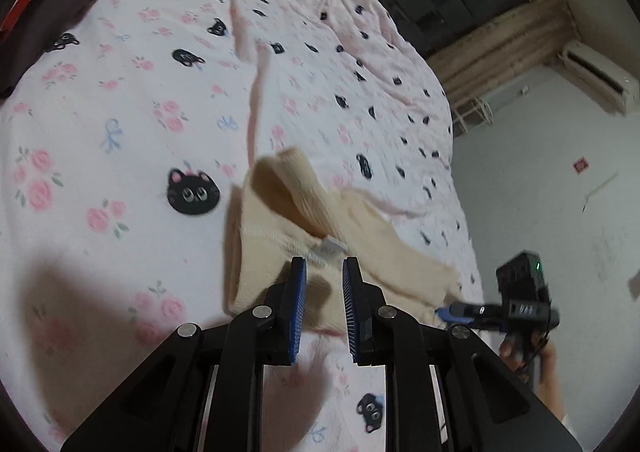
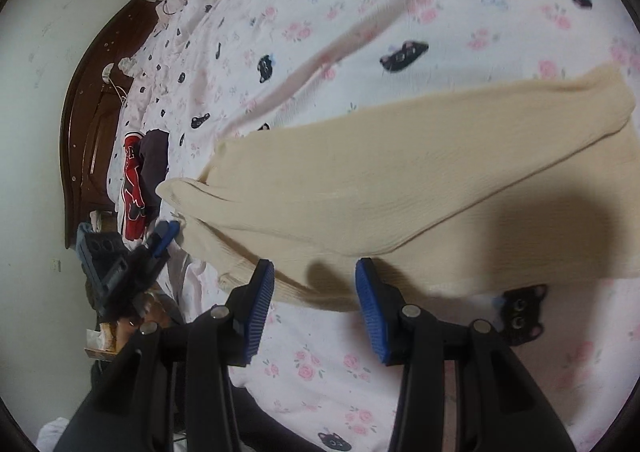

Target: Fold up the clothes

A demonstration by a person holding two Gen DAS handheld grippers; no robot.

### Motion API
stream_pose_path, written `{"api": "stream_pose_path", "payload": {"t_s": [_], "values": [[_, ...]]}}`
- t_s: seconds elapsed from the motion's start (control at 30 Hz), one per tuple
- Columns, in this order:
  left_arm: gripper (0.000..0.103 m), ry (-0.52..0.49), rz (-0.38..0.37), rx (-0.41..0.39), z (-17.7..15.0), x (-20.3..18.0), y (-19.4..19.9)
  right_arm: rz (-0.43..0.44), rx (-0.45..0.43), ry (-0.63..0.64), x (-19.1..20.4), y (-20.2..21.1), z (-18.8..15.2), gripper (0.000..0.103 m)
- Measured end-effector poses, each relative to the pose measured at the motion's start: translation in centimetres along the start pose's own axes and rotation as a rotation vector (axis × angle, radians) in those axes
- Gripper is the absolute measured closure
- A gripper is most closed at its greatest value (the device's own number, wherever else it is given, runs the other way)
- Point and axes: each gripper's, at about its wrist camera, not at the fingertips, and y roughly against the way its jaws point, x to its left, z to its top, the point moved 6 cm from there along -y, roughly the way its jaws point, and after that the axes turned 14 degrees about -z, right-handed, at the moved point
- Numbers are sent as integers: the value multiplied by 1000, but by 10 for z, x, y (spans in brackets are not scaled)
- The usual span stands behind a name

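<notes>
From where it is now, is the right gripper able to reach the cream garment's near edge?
Probably yes. The right gripper is open, and the cream garment lies flat on the bedsheet just ahead of its fingers, with nothing between them.

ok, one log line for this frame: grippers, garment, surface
left gripper: open, empty, above collar | right gripper: open, empty | cream sweater: lying on bed, partly folded | bedsheet: pink, cat print

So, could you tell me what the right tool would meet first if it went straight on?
Most likely the cream ribbed knit garment spread on the cat-print bedsheet, just ahead of the right tool; depth is uncertain.
</notes>
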Motion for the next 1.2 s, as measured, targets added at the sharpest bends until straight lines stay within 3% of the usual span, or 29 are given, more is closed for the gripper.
{"api": "stream_pose_path", "payload": {"t_s": [0.17, 0.3, 0.53, 0.73, 0.9, 1.2], "values": [[87, -62, 0, 6, -8, 0, -8, 3, 22, -62, -3, -13, 9, 58], [87, -58, -18, 3, -9, 5, -10, -6, 7, -99, -2, -12, 24, 58], [87, -65, -8, 2, -10, 5, -12, -124, -80, -81, 5, -4, 61, 58], [87, -76, 10, 13, -10, 4, -13, -341, -196, 220, 51, 13, 74, 58], [87, -111, 29, 17, -13, 3, -15, -471, -211, 571, 97, 17, 49, 59], [78, -189, 26, 13, -17, -1, -20, -696, -179, 847, 86, 0, 11, 61]]}}
